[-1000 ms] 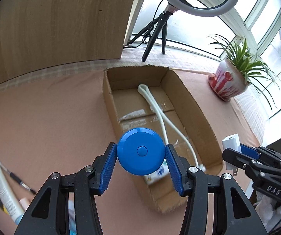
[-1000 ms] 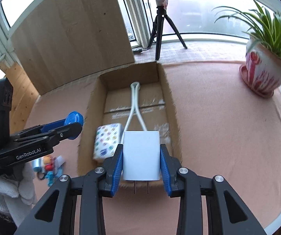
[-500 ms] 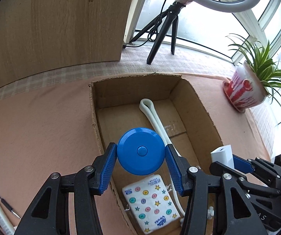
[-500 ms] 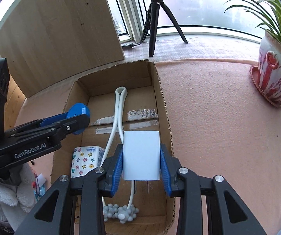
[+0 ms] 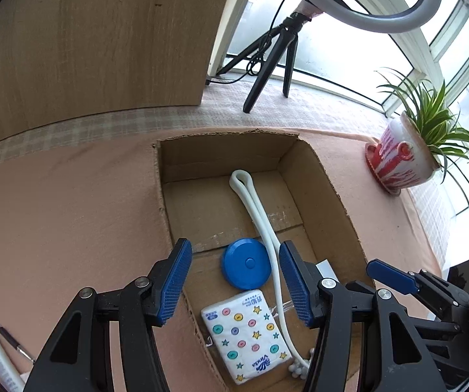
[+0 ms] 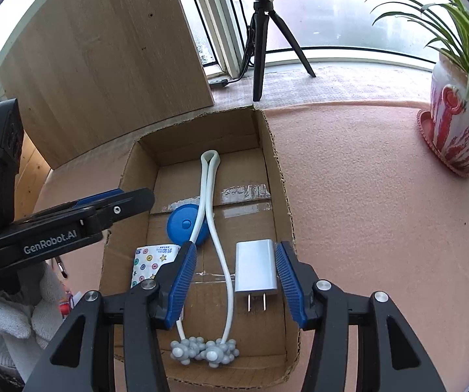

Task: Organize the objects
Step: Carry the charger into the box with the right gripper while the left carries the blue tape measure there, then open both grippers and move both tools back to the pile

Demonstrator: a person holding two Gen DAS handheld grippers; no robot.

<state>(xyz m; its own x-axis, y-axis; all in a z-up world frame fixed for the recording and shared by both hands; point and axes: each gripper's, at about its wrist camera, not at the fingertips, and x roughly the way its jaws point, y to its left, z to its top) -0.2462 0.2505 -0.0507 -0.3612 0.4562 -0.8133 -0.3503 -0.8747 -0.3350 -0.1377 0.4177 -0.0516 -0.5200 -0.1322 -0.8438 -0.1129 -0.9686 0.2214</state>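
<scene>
Disc point(image 5: 247, 268), tissues point(image 5: 247, 332), massager point(image 6: 211, 228) and charger point(image 6: 256, 271) in box point(image 6: 280, 176); charger right of massager, tissues before disc

Matt corrugated cardboard box point(image 6: 277, 176); glossy plastic blue disc point(image 5: 246, 264); fuzzy pink cloth point(image 6: 365, 196).

A home corner by a bay window, set up for filming. A potted spider plant point(image 6: 460, 111) in a red-and-white pot stands on the peach cloth-covered counter point(image 6: 365, 196), a ring light point(image 5: 365, 6) on a small tripod point(image 6: 264, 49) sits on the windowsill, and a wooden panel point(image 5: 97, 39) leans nearby.
</scene>
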